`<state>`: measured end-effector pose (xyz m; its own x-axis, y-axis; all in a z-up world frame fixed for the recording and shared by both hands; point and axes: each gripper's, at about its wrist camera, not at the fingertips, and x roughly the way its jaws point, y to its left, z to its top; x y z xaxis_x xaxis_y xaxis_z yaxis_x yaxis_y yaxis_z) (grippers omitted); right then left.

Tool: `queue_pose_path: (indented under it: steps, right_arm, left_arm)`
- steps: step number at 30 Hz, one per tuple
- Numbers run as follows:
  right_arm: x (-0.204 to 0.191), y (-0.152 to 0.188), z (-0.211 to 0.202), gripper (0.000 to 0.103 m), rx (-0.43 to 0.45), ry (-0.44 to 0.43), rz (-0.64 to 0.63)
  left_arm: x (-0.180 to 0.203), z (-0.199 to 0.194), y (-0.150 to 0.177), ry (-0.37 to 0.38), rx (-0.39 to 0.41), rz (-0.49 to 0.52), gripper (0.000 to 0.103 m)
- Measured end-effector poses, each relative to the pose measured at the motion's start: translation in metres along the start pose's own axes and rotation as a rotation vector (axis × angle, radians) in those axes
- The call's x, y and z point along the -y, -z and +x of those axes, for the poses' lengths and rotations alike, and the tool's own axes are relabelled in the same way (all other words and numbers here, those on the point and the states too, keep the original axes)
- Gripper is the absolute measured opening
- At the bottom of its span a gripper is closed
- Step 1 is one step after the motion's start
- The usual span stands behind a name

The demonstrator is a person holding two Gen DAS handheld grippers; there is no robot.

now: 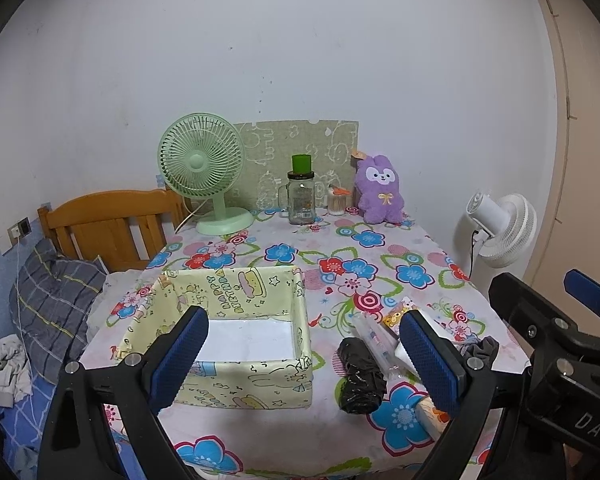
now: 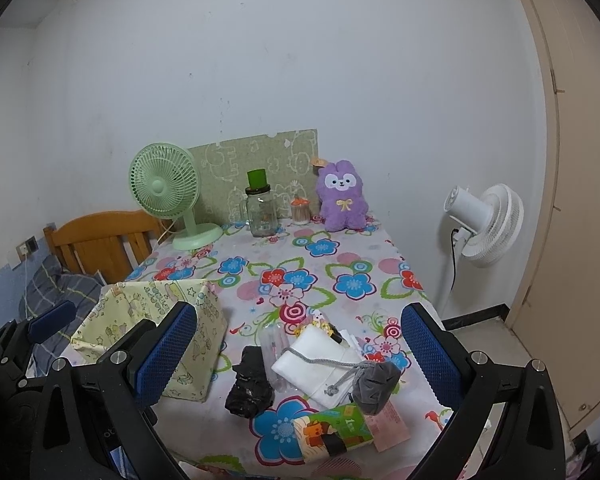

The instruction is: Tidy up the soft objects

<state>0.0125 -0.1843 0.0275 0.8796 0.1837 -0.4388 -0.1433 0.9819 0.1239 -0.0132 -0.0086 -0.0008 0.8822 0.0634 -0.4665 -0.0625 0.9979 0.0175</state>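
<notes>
A pale yellow cartoon-print fabric box (image 1: 236, 384) (image 2: 156, 344) stands open and empty at the near left of the table. Right of it lie a crumpled black bag (image 1: 358, 376) (image 2: 248, 386), a clear plastic pouch (image 1: 374, 340), a white drawstring pouch (image 2: 320, 360), a grey velvet scrunchie (image 2: 376, 386) and a colourful tissue pack (image 2: 332, 430). A purple plush bunny (image 1: 380, 190) (image 2: 342, 196) sits at the far edge. My left gripper (image 1: 304, 356) hovers open over the box's right side. My right gripper (image 2: 300, 356) hovers open above the pile, nothing between its fingers.
A green desk fan (image 1: 202, 172), a glass jar with a green cap (image 1: 301, 196) and a cotton-swab jar (image 1: 337, 200) line the back of the floral tablecloth (image 1: 352, 248). A white standing fan (image 2: 486, 224) is to the right, a wooden headboard (image 1: 108, 220) and bedding to the left.
</notes>
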Motion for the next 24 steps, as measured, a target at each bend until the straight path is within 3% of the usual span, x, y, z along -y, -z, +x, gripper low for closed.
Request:
queue_pose_path:
  steps: [24]
  right_arm:
    - [-0.0046, -0.0010, -0.0009, 0.103, 0.013, 0.002, -0.009]
  left_arm:
    - [-0.0025, 0.0013, -0.0006, 0.008, -0.003, -0.012, 0.097]
